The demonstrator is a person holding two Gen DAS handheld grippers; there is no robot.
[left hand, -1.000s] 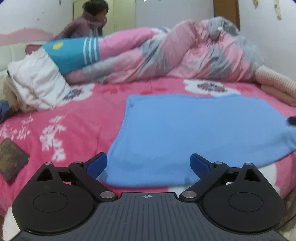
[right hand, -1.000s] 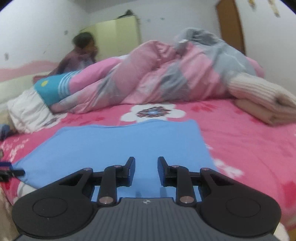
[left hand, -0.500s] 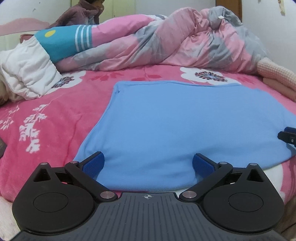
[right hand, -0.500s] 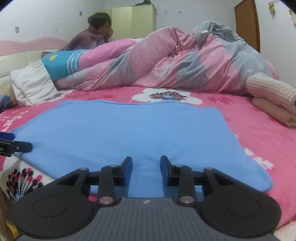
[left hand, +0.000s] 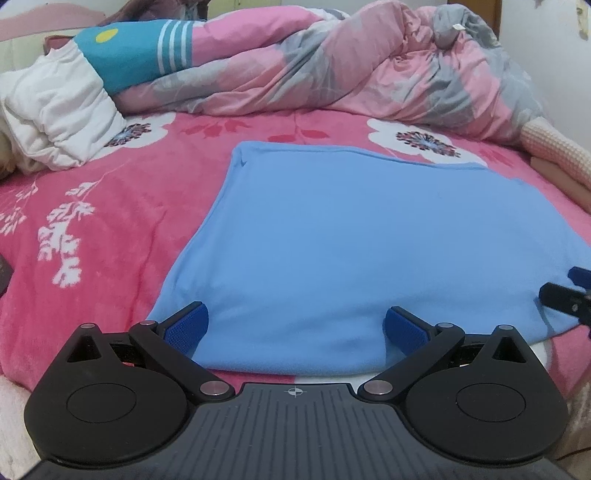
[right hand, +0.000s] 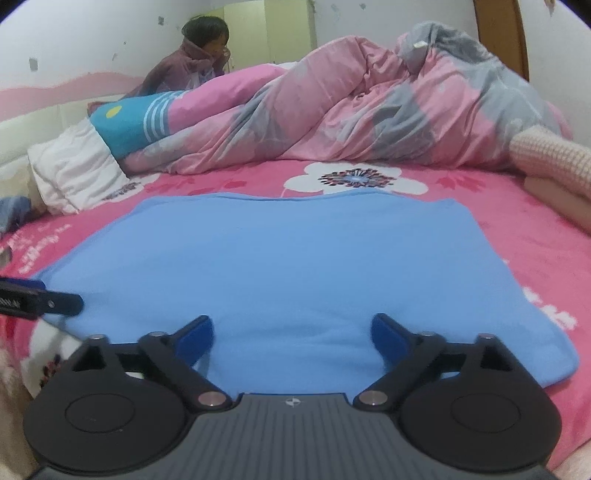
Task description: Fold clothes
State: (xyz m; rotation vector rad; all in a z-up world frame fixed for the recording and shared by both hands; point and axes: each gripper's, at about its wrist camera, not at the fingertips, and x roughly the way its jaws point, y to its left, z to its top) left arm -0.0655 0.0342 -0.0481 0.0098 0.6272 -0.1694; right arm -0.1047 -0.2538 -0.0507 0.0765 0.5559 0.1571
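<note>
Now both grippers, left [left hand: 293, 326] and right [right hand: 291, 334], gape wide and empty at six o'clock of the blue cloth [left hand: 351, 236].

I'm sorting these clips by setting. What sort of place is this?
Most likely a home bedroom. A blue garment lies spread on a bed with a pink floral sheet, a bunched pink and grey quilt lies behind it, and a pale wardrobe stands by the wall.

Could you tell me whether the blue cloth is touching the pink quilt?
Apart. The right wrist view shows a strip of pink bedsheet between the blue cloth and the quilt.
</note>
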